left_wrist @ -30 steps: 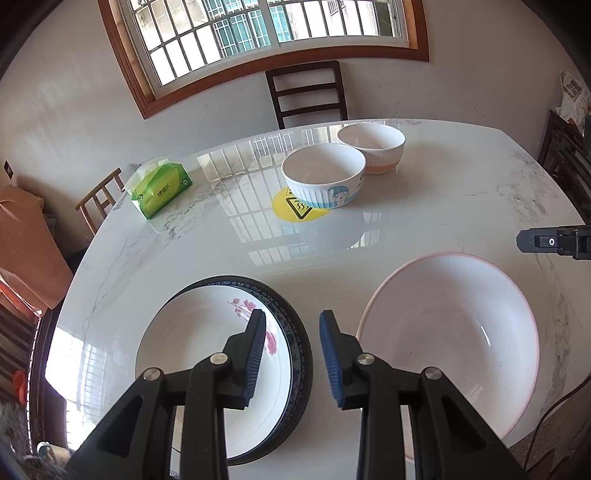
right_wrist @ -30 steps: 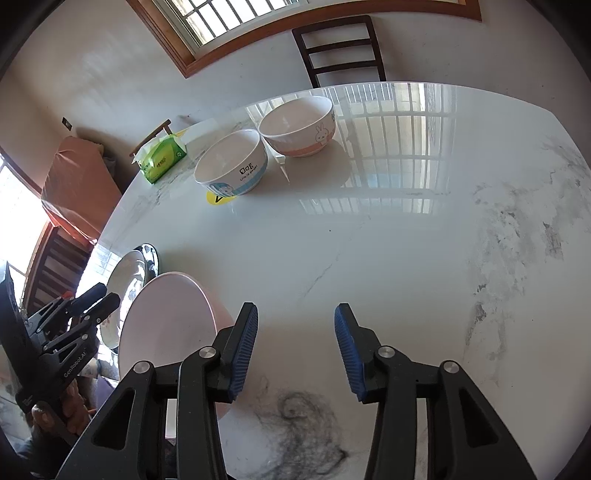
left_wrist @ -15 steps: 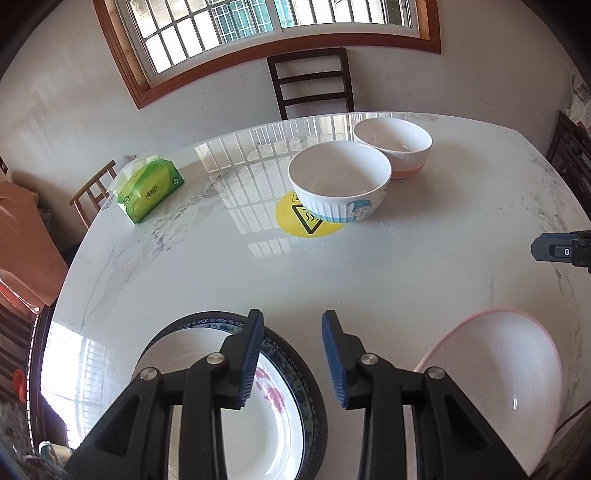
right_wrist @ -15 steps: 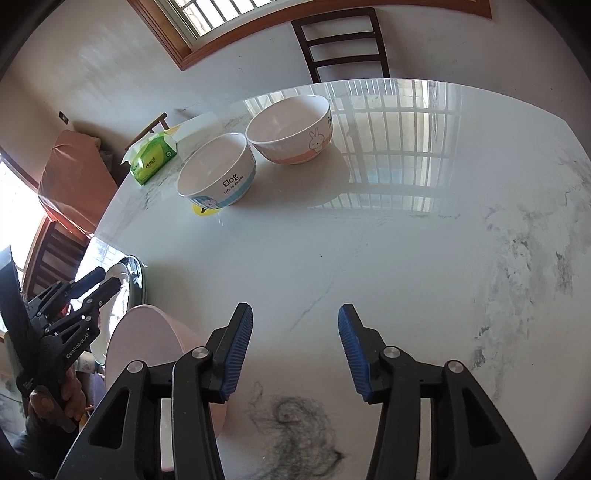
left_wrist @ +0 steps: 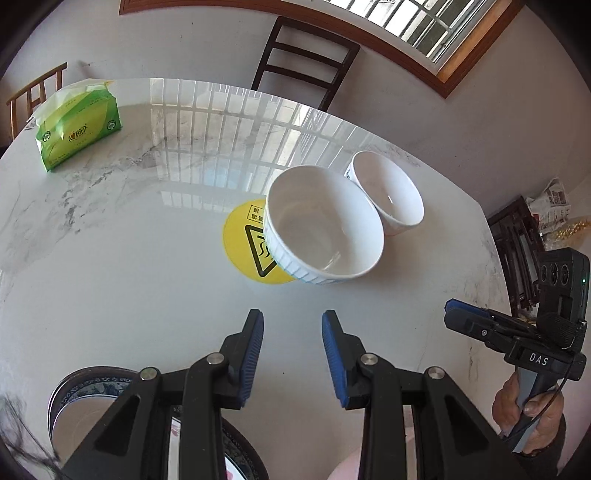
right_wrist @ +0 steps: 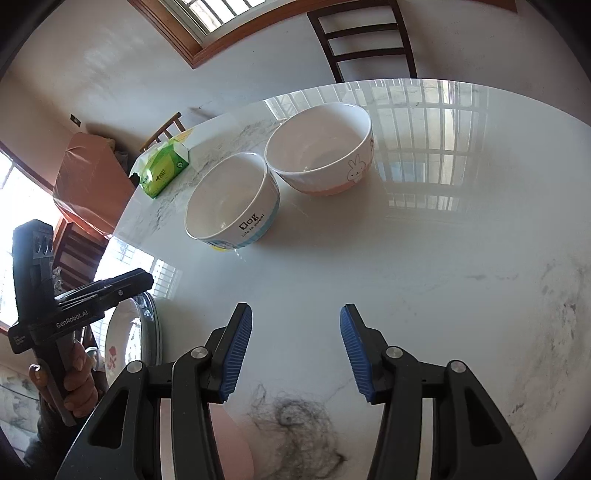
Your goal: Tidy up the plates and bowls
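Bowls on glossy marble table, barred window behind; both tongs parted, empty

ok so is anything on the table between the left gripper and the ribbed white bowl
Nothing visible is. In the left wrist view only bare marble table lies between the open left gripper and the ribbed white bowl. The bowl sits partly on a flat yellow sticker; the rabbit bowl stands behind it, close against it.

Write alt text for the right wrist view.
The right gripper, open and empty, hangs over a white marble table. Ahead stand two bowls side by side, a blue-banded bowl and a rabbit bowl, with a green tissue pack beyond. At left a hand holds the left gripper over a flowered plate.
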A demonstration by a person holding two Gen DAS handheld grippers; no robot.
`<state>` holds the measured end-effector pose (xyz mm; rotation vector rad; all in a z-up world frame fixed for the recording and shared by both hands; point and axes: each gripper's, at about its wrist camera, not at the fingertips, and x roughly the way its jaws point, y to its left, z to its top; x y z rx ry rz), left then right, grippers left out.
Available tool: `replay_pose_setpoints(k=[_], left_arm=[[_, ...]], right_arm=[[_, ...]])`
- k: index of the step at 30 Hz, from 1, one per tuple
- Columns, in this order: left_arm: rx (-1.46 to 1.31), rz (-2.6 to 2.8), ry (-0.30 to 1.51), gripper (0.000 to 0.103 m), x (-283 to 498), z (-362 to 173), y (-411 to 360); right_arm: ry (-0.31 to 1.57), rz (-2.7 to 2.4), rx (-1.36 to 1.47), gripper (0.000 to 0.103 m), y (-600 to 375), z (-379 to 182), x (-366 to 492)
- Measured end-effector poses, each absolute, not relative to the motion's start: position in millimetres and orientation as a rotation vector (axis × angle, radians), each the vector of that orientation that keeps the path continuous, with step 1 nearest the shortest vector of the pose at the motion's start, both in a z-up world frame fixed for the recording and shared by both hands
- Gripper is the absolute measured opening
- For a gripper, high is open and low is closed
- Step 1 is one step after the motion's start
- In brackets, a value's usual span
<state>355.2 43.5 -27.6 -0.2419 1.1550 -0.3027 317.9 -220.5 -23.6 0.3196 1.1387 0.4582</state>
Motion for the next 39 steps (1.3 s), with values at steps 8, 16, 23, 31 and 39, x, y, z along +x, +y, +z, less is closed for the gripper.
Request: replay_pose_setpoints(k=[8,16,23,31,39], left_arm=[[-0.293,-0.291,1.201,0.034,406.6,-40.8,50.4],[-0.308,-0.301,1.205,0.034,424.3,-52.3,50.9],[-0.264,-0.248,1.210,0.034,433.3,-60.2,48.5],[-0.218,-0.235,1.194,0.020,431.0,-67.2,39.3],[-0.193,-0.192,1.194,0.016,413.7,-52.2,31.6]], right_arm=[[1.166,0.513,0.406,0.048,-193.3,-19.8,361.9],[1.186,0.500,0.409,0.048,-176.2,-27.8,389.8],[1.214,0.474,0.449,0.042,-168.8,-40.9,411.7],[1.241,0.456,0.420,0.019,-156.8,-55.5,423.0],[1.255,0.455,0.375,0.015,-155.6,-54.0,421.4]])
